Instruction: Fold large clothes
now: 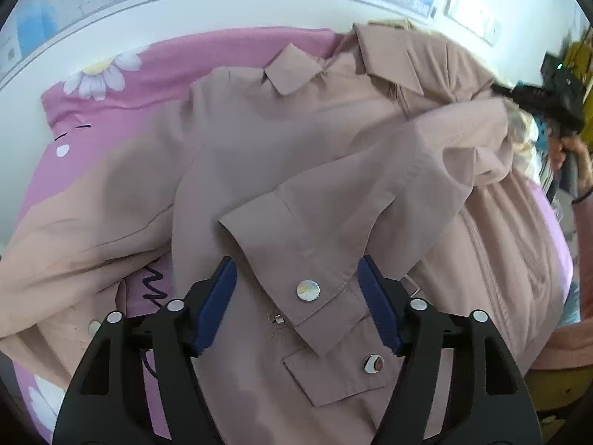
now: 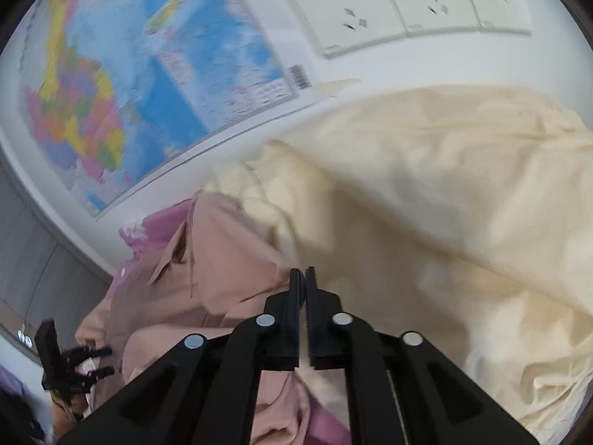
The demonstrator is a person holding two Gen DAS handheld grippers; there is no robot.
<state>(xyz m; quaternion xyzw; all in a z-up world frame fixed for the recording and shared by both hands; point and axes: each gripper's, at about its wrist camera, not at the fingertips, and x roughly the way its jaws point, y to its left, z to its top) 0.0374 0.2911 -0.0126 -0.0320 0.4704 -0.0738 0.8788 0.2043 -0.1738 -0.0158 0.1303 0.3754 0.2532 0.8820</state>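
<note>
The left tool (image 1: 296, 289) hangs spread wide above the dusty-pink jacket (image 1: 229, 170), its blue pads (image 1: 217, 304) flanking a folded sleeve cuff (image 1: 292, 256) and its silver snap (image 1: 308, 291), touching neither. The jacket sprawls over a pink daisy-print sheet (image 1: 111, 85), which stays bare only along the far-left edge, near the white wall (image 1: 155, 18). The right tool (image 2: 303, 278) is pressed together at the jacket's far-right edge; whether fabric is caught between the tips cannot be told. Just right, a rumpled cream cloth (image 2: 444, 193) crowds that side. A map (image 2: 111, 85) and sockets (image 2: 389, 3) line the wall behind.
</note>
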